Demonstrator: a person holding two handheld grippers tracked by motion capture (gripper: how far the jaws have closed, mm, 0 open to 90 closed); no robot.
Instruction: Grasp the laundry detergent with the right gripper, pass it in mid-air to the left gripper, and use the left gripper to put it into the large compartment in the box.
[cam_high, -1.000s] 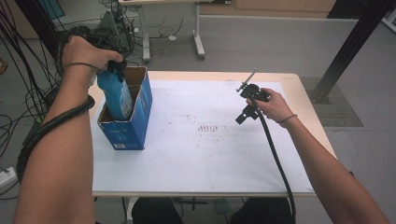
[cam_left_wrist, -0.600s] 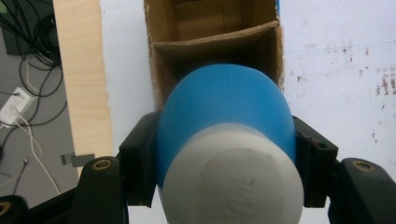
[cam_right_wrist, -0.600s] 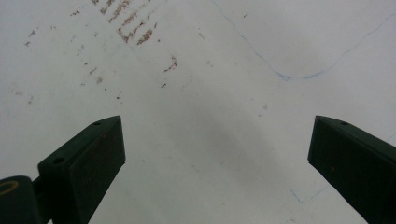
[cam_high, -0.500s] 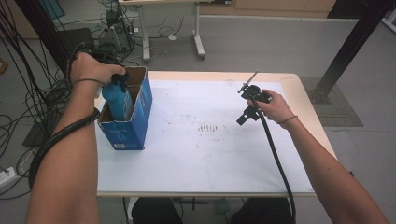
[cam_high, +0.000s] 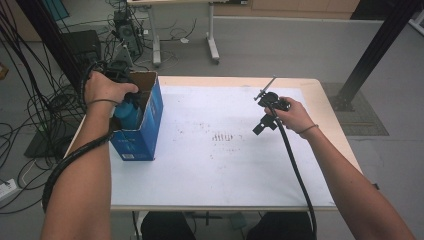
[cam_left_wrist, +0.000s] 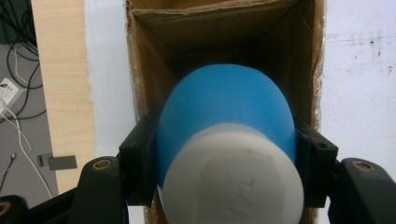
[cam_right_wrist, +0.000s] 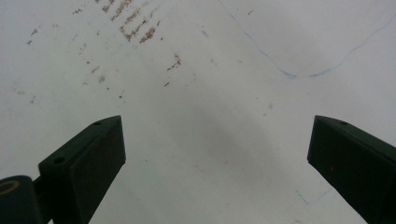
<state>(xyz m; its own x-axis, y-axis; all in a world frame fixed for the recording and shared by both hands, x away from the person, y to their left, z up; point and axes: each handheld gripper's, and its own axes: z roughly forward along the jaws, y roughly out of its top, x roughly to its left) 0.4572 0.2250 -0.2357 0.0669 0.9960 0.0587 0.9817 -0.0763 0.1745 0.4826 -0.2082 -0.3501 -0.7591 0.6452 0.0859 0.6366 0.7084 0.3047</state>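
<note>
The left claw (cam_left_wrist: 224, 154) grips a blue bottle with a white cap (cam_left_wrist: 224, 112) between its jaws, the bottle partly down inside the open blue cardboard box (cam_high: 142, 127) directly below. The right claw (cam_right_wrist: 215, 154) hangs open above the white-covered counter (cam_high: 225, 165), nothing between its jaws.

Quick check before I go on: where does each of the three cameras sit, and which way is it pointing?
High view: above the near table edge, looking forward and down; both forearms, left gripper, right gripper.
Left gripper view: on the left gripper, looking into the cardboard box; jaws clamp the blue bottle.
Right gripper view: looking down at the white table sheet; jaws open.
Shared: box and bottle, high and left views.
</note>
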